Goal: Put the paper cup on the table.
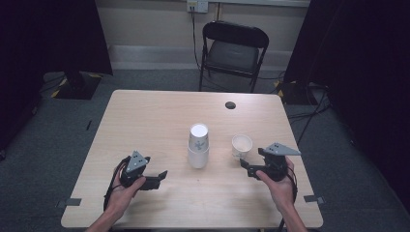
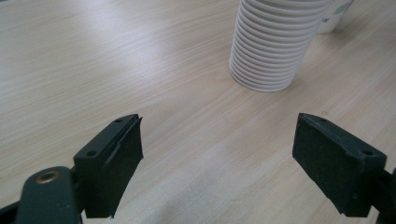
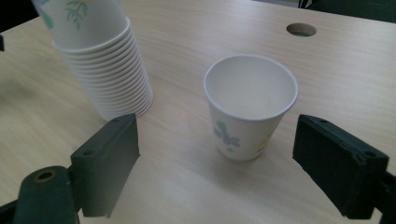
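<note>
1. Table [image 1: 145, 116]: wide bare wood left and far of the cups; cable hole [image 1: 230, 105] near the far edge, well apart from the work.
2. Stack of paper cups [image 1: 198, 146]: inverted, mid-table, probably steady.
3. Single cup [image 3: 250, 105]: upright, just right of the stack, apart from it.
4. Right gripper [image 3: 215, 163]: jaws spread, cup just ahead between them. Advance level, close mid-wall, gently; thin paper crushes.
5. Left gripper [image 2: 217, 158]: jaws wide, empty, near the stack's base.
</note>
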